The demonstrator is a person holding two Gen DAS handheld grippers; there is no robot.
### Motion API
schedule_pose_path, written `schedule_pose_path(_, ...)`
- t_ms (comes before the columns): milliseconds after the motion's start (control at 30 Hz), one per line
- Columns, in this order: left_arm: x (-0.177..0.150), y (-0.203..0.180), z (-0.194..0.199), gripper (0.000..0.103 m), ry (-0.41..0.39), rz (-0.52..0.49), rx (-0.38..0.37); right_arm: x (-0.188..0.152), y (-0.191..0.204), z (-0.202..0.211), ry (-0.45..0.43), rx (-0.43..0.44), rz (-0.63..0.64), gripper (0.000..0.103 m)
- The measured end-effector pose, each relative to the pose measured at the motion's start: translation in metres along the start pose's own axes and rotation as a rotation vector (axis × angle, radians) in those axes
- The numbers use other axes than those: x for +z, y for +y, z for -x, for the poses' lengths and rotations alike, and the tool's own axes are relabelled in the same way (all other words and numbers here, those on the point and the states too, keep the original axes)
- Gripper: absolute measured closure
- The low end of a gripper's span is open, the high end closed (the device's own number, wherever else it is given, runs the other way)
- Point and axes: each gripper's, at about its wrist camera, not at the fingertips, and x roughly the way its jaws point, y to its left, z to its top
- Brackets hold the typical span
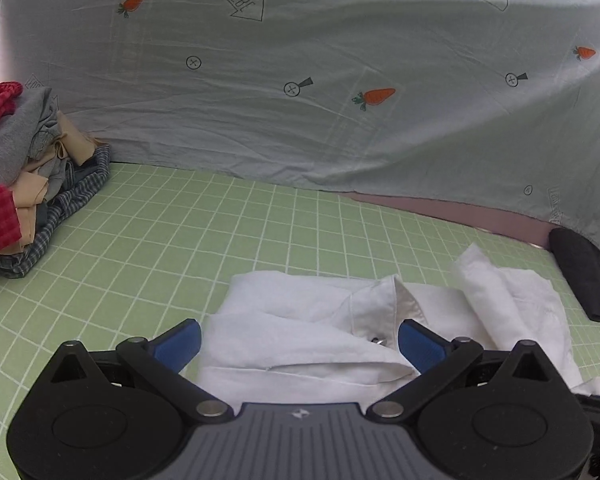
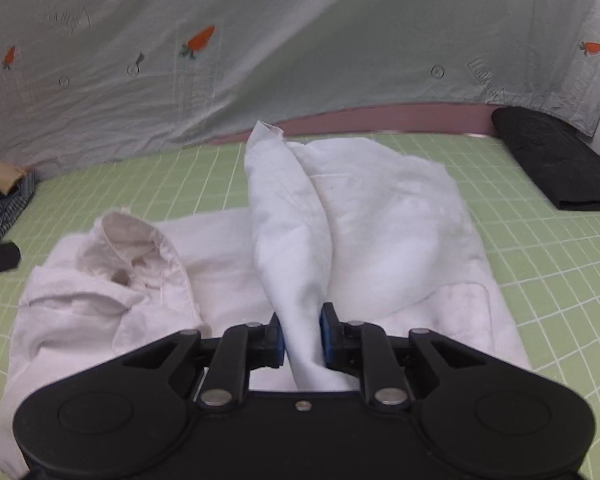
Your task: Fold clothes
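The right gripper [image 2: 302, 334] has its fingers clamped on a raised fold of the white shirt [image 2: 380, 216]. The pinched ridge runs straight ahead from the fingers, its long axis pointing away toward the backdrop sheet [image 2: 300, 60]. The left gripper [image 1: 298, 340] has its fingers spread wide, straddling the shirt near the collar [image 1: 380, 300] without gripping. The shirt lies flat on the green grid mat [image 1: 220, 232], directly under both grippers; the right one is in control. Count: one white shirt, one folded black garment [image 2: 552, 164] to the right, one pile of unfolded clothes [image 1: 28, 168] to the left.
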Motion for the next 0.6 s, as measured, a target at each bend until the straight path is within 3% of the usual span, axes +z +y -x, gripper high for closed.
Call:
schedule_pose_path(100,0.000,-0.001,0.005,0.000,-0.005,-0.044,0.018,-0.014,0.004,-0.017,0.082,-0.016,-0.019,0.079)
schedule_pose_path(133,-0.001,-0.001,0.007,0.000,-0.011,-0.050,0.023,-0.013,0.002,-0.010,0.068,-0.005,-0.036,0.072)
schedule_pose_path(167,0.000,-0.001,0.009,0.000,-0.011,-0.040,0.019,-0.012,0.000,-0.003,0.048,0.012,-0.056,0.057)
schedule_pose_path(200,0.001,0.000,0.011,0.000,-0.005,-0.025,0.007,-0.009,-0.003,0.008,0.018,0.039,-0.086,0.051)
schedule_pose_path(267,0.003,0.002,0.013,0.000,0.009,-0.001,-0.020,-0.003,-0.012,0.027,-0.043,0.086,-0.144,0.045)
schedule_pose_path(333,0.003,0.001,0.013,0.000,0.018,-0.017,-0.026,0.003,-0.027,0.043,-0.114,0.078,-0.196,0.041)
schedule_pose_path(433,0.002,-0.002,0.014,0.000,0.026,-0.047,-0.010,0.007,-0.062,0.047,-0.149,-0.021,-0.296,0.041)
schedule_pose_path(600,-0.004,0.001,0.013,0.000,0.064,-0.060,0.013,-0.009,-0.067,0.036,-0.096,-0.066,-0.296,0.062)
